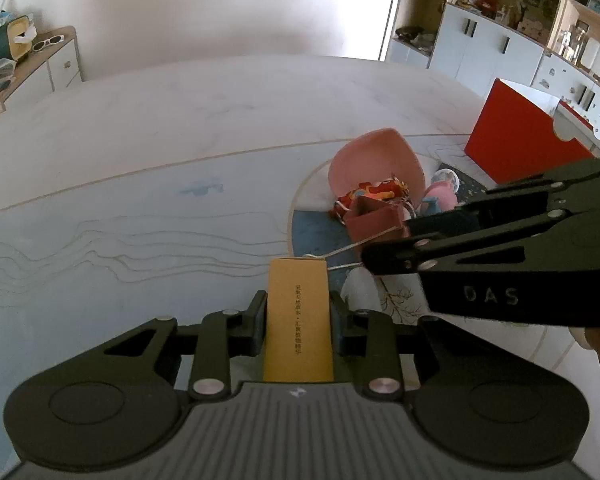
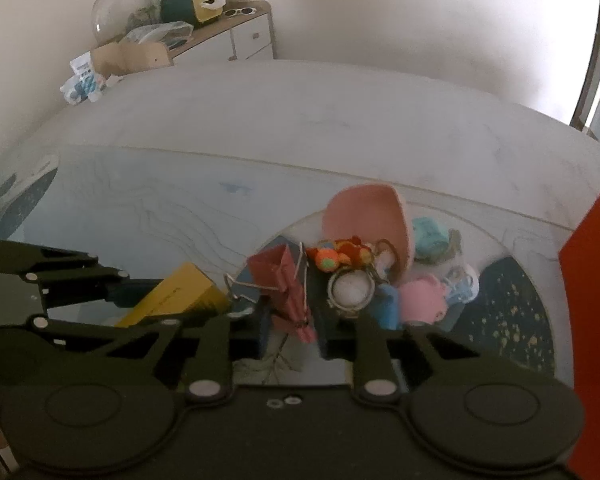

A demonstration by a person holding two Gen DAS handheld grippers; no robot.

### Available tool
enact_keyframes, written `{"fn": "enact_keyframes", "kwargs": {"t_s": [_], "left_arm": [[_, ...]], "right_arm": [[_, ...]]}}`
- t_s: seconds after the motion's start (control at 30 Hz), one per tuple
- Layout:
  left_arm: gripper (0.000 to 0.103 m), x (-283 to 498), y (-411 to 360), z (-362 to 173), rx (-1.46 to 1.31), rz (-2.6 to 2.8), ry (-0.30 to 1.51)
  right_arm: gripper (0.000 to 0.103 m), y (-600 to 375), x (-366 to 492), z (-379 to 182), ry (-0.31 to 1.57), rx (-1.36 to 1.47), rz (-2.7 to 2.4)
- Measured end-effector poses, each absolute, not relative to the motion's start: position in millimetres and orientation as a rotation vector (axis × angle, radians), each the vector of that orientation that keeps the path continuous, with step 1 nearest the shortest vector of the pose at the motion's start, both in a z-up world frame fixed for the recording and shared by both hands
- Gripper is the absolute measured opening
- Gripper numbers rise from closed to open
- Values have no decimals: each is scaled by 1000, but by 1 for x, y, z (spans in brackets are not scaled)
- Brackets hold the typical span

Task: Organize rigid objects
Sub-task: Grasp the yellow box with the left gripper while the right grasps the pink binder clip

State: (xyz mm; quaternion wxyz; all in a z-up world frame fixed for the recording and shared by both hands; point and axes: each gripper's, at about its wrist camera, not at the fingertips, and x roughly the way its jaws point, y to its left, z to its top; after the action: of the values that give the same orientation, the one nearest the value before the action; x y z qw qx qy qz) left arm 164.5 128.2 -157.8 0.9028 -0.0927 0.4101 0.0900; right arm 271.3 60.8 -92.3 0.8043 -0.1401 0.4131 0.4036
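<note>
Between the black pads of the left claw point(image 1: 298, 322), a slim yellow cardboard box point(image 1: 299, 320) with a column of dark printed characters is sitting clamped, its flat sides pressed from both sides and its long edge pointing away over the counter point(image 1: 140, 200). Just beside it, the right claw point(image 2: 290, 326) is pinching a red binder clip point(image 2: 288, 292), a folded metal wedge whose thin wire handles are reaching out toward the box's far end. Both are hanging over the pale, smooth counter surface, which is carrying fine wavy contour lines and a dark blue speckled disc. Beyond the clip, a matte pink bowl point(image 1: 376, 168) is lying tipped on its side, its rounded hollow facing the claws. Spilling at its mouth are a bright orange and red soft toy point(image 2: 340, 254), a round white-faced metal-rimmed piece point(image 2: 350, 292), and a pink plush shape point(image 2: 422, 298). Farther right, a glossy red box point(image 1: 524, 140) with sharp corners is standing upright.
</note>
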Motion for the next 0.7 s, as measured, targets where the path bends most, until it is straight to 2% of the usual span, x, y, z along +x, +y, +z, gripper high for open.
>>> {"fn": "enact_keyframes", "kwargs": {"t_s": [0.2, 0.47, 0.63, 0.7], "left_arm": [[29, 164, 130, -156, -212, 192, 853], [29, 154, 134, -149, -261, 211, 839], [29, 149, 137, -148, -263, 223, 837], [29, 147, 138, -148, -262, 229, 837]], "right_arm": [[8, 54, 267, -86, 862, -285, 882], [7, 46, 260, -75, 842, -266, 906], [12, 48, 257, -79, 858, -285, 917], [21, 49, 256, -79, 859, -285, 916]]}}
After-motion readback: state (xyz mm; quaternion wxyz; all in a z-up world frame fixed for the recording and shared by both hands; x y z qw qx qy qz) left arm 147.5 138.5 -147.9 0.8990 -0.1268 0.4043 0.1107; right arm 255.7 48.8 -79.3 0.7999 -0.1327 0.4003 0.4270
